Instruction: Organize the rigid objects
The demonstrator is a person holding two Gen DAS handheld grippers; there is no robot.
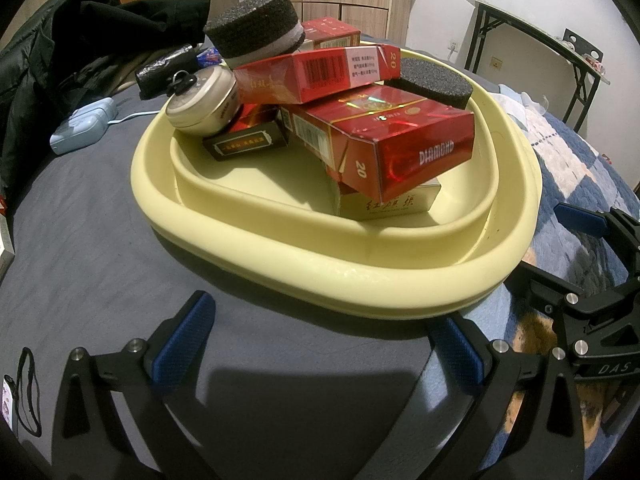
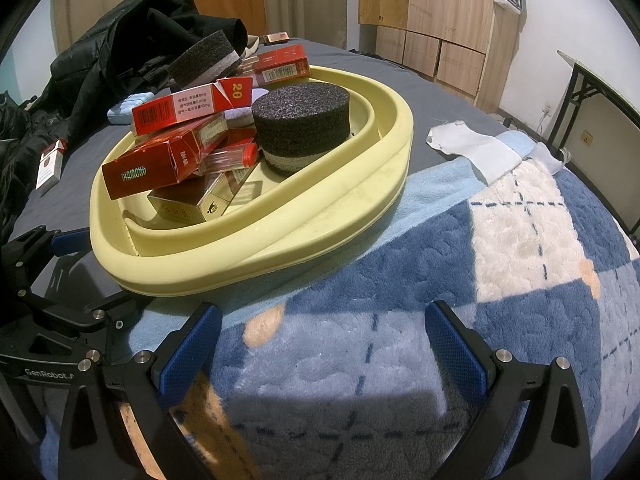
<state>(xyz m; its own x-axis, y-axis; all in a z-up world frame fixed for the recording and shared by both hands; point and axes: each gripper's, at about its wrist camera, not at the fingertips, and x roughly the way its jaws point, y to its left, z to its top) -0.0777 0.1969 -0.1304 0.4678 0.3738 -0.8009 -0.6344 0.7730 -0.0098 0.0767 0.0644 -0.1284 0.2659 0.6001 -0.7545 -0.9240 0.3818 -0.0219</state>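
1. The left gripper hung with its jaws spread wide and nothing between them, its blue pads just above the grey sheet of the bed, near the closest rim of the yellow basin.
2. The right gripper was likewise spread wide and empty, over the blue-and-white plaid blanket, close to the basin's near edge; in the left wrist view it stood beside the basin's right side.
3. The basin lay on the bed, partly on the sheet and partly on the blanket's edge, and held a loose heap of rigid things.
4. A red box marked DIAMOND lay tilted on a cream-and-gold box at the bottom of the basin.
5. Another red box marked 20 lay across the top of the heap, with a black foam puck resting on it.
6. A second black foam puck stood in the basin toward its far right side.
7. A round silver tin leaned on a dark box at the heap's left side.
8. A clear tube with a red cap lay among the boxes.
9. Outside the basin, a white-and-red pack lay on the sheet toward the bed's left edge, beside a black jacket.
10. A pale blue case lay on the sheet left of the basin.
11. A white cloth lay on the blanket toward the bed's right edge.
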